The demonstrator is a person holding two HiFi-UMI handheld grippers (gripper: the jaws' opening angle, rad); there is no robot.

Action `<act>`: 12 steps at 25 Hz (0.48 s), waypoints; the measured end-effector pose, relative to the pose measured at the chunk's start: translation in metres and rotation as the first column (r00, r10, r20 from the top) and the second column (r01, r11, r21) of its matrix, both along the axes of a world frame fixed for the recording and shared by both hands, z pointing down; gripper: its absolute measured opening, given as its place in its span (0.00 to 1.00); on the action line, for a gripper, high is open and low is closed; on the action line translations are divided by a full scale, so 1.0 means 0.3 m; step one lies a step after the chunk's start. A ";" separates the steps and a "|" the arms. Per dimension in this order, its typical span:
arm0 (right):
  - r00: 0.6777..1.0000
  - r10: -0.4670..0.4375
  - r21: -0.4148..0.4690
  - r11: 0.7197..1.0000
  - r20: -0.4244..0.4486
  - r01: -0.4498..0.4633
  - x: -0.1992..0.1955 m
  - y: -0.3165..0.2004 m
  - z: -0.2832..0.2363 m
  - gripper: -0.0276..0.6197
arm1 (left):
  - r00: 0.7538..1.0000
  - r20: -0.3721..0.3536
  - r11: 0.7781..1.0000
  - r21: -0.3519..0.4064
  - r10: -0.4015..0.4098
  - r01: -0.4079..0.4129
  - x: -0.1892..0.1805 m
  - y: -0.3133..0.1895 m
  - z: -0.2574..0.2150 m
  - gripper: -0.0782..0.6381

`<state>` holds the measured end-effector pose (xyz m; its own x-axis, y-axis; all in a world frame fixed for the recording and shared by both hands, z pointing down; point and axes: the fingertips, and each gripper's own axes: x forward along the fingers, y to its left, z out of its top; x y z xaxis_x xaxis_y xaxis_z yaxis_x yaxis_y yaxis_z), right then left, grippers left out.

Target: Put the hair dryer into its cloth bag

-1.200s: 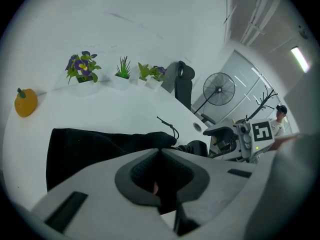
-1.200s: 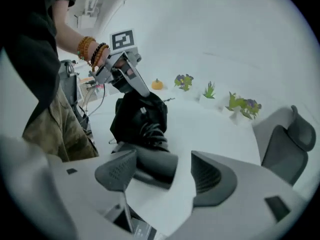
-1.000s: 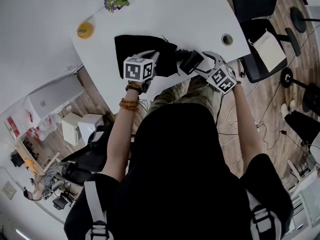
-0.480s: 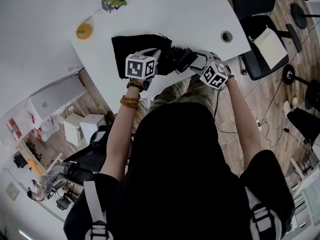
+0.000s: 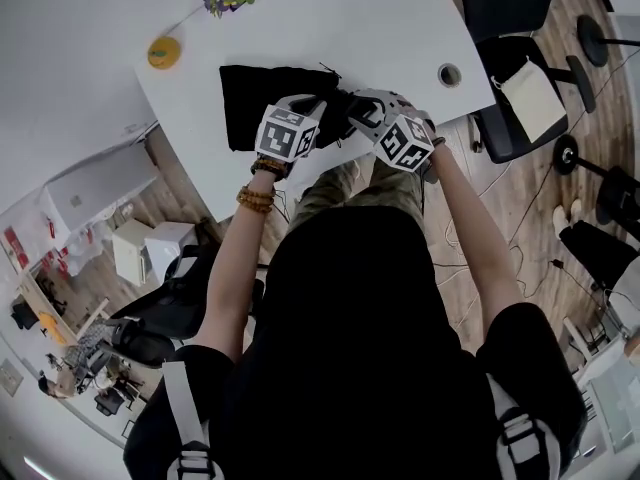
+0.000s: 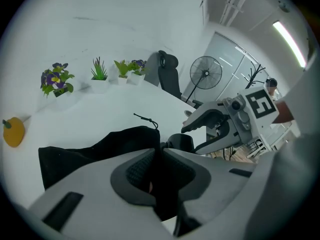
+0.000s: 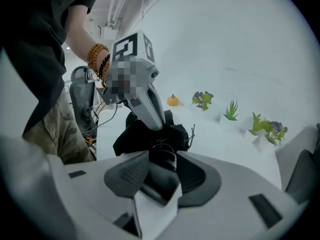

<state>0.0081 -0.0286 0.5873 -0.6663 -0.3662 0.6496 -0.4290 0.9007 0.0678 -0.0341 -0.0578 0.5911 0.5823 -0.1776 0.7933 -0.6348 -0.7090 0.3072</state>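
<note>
Well, the jaws of the left gripper (image 6: 159,153) were pressed together on a fold of the black cloth bag (image 6: 90,153), which lay crumpled on the white table (image 6: 100,111). The right gripper (image 7: 161,160) had just been closing its jaws and pinched the hair dryer (image 7: 157,176). It was dark grey and matte, with its black cord (image 7: 161,146) looped beyond, right at the bag's mouth by the table's near edge.

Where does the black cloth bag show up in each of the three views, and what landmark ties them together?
Head view: cloth bag, upper centre.
Left gripper view: cloth bag, lower left to centre.
Right gripper view: cloth bag, centre.
Shared landmark: the orange ornament, beyond the bag in all three.
</note>
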 end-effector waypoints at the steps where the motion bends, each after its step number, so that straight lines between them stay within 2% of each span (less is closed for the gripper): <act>1: 1.000 -0.014 -0.018 1.000 -0.004 0.014 0.012 -0.001 0.009 0.33 | 1.000 0.000 1.000 0.015 -0.009 0.009 -0.009 0.006 -0.009 0.16; 3: 1.000 -0.023 -0.055 0.998 -0.002 0.023 0.048 -0.004 0.019 0.36 | 0.999 -0.008 0.999 0.041 -0.032 0.032 -0.038 0.024 -0.034 0.37; 5: 0.999 -0.053 -0.098 0.994 -0.001 0.053 0.096 0.004 0.028 0.43 | 0.996 -0.015 0.993 0.069 -0.093 0.094 -0.086 0.060 -0.060 0.41; 6: 0.996 -0.089 -0.124 0.989 -0.007 0.087 0.126 0.013 0.040 0.46 | 0.988 -0.013 0.985 0.081 -0.153 0.154 -0.114 0.088 -0.066 0.41; 7: 0.990 -0.139 -0.152 0.979 -0.018 0.135 0.160 0.022 0.060 0.47 | 0.973 -0.007 0.969 0.089 -0.229 0.229 -0.142 0.121 -0.062 0.41; 9: 0.964 -0.261 -0.199 0.949 -0.059 0.245 0.217 0.038 0.111 0.49 | 0.928 0.021 0.926 0.084 -0.371 0.368 -0.185 0.201 -0.026 0.41; 12: 0.897 -0.425 -0.214 0.894 -0.122 0.395 0.239 0.057 0.179 0.50 | 0.878 0.075 0.881 0.061 -0.473 0.469 -0.181 0.313 0.055 0.42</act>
